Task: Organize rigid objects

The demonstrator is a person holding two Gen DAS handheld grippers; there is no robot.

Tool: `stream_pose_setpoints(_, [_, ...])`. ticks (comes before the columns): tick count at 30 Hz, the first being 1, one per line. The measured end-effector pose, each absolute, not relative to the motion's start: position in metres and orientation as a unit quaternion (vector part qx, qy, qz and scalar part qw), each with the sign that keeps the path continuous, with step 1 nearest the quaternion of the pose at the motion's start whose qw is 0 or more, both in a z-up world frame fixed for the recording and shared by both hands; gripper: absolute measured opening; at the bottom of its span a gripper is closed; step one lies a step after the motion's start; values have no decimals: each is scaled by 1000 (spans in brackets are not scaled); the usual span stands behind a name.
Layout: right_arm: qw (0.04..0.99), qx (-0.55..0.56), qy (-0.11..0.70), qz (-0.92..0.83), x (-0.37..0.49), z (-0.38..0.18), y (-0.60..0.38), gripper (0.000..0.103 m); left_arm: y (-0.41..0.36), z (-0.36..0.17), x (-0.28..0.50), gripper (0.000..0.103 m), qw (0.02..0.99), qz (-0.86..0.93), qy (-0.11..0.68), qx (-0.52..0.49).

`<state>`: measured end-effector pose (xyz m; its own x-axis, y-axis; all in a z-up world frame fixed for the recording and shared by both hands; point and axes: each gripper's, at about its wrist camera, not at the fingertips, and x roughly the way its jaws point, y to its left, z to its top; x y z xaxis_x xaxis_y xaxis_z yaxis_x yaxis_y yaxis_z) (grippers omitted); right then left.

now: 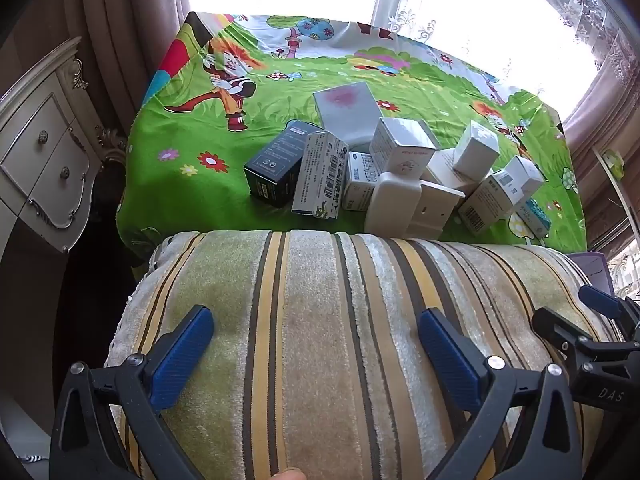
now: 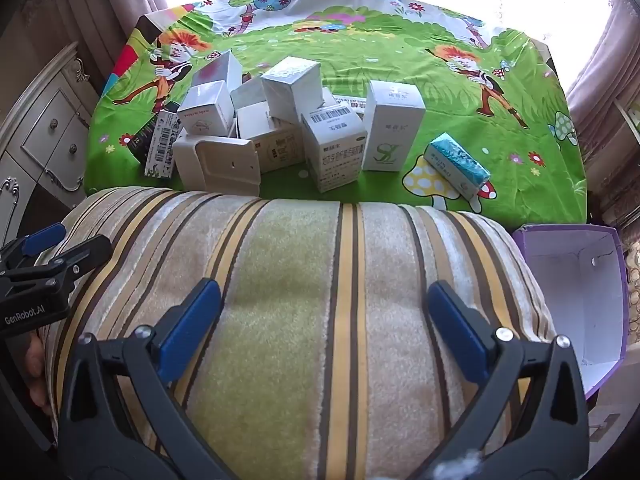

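Observation:
A heap of small cardboard boxes lies on a table under a green cartoon cloth [image 1: 192, 184] [image 2: 520, 152]. It includes a dark box [image 1: 274, 168], white boxes [image 1: 400, 148] [image 2: 292, 88], a tall white box with a green logo [image 2: 394, 126] and a teal box lying flat [image 2: 456, 166]. An open, empty purple-edged box [image 2: 576, 292] stands low at the right. My left gripper [image 1: 316, 352] and right gripper [image 2: 324, 320] are both open and empty, held side by side above a striped plush cushion [image 1: 320, 320] [image 2: 320, 280], short of the boxes.
A cream carved drawer cabinet [image 1: 44, 152] [image 2: 48, 136] stands left of the table. Curtains and a bright window are behind it. The right gripper shows at the right edge of the left wrist view [image 1: 600, 336], and the left gripper shows at the left edge of the right wrist view [image 2: 36, 272].

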<state>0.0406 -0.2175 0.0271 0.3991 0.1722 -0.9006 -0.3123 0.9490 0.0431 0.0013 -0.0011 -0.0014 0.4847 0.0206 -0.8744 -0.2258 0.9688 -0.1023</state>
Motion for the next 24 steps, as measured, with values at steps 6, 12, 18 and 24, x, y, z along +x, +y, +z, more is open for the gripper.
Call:
stream_pose_setpoints(6, [834, -67, 528, 146, 40, 27, -217, 103, -2, -2, 0, 103, 856, 73, 502, -101])
stream_pose_setpoints(12, [834, -66, 529, 145, 41, 27, -217, 103, -1, -2, 0, 103, 856, 72, 502, -102])
stream_pose_setpoints(18, [834, -66, 529, 145, 41, 27, -217, 103, -1, -3, -2, 103, 855, 73, 503, -101])
stream_pose_setpoints(24, [833, -67, 529, 145, 41, 28, -217, 103, -1, -2, -1, 103, 855, 73, 504, -102])
